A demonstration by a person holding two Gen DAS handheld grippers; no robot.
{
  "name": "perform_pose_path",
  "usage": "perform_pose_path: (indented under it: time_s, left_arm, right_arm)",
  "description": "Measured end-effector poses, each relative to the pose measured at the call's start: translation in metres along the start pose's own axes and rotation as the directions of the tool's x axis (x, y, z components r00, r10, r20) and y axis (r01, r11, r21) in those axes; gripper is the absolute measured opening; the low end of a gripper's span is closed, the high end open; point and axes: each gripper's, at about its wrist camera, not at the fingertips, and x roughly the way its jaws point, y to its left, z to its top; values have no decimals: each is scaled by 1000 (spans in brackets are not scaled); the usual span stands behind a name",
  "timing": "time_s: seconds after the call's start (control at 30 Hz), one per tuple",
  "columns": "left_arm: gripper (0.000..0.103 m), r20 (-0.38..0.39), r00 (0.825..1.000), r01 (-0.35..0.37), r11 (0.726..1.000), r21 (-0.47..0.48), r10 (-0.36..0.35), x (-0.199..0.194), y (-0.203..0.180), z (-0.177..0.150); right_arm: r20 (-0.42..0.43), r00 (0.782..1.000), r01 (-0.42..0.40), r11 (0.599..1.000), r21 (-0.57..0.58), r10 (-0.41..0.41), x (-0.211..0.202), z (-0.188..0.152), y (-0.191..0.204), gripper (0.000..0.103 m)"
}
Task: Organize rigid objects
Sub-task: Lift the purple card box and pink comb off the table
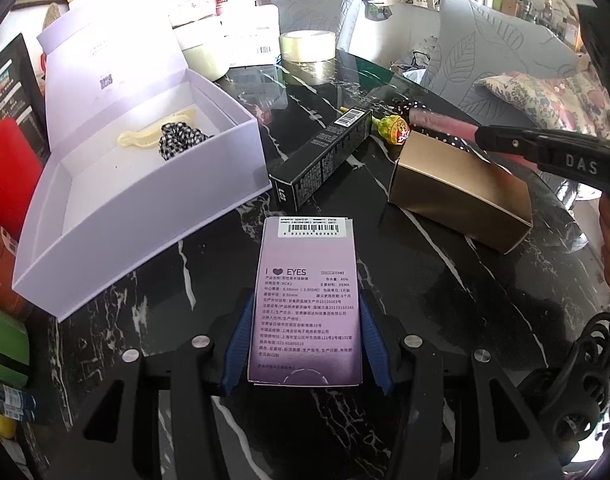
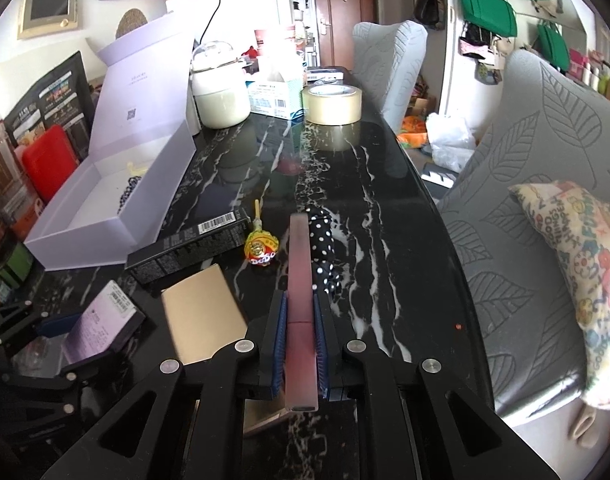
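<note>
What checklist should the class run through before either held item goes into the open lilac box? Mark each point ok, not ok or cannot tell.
1. Left hand-held gripper grips the purple carton: ok, pads on both its sides.
2. Right hand-held gripper grips the pink stick: ok, clamped between the pads.
3. Lilac box open: ok, lid stands up behind it.
4. Room inside the box: ok, only a yellow clip and checked scrunchie at the far end.
5. Black carton beside the box wall: cannot tell whether it would hinder the approach.
6. Gold box under the right gripper: cannot tell whether they touch.
</note>
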Motion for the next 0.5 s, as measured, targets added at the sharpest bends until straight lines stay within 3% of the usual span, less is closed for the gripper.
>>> perform_pose_path:
  time_s: [0.23, 0.5]
  left_arm:
    - [51, 5, 1000, -4, 1000, -6, 4, -3, 2, -6]
    - [51, 5, 1000, -5, 1000, -8, 5, -4, 1, -8]
  right_arm:
    - [-28, 1000, 6, 1000, 10, -5, -6, -11, -2, 13]
    - [-78, 996, 34, 999, 16, -33, 15, -16, -8, 15]
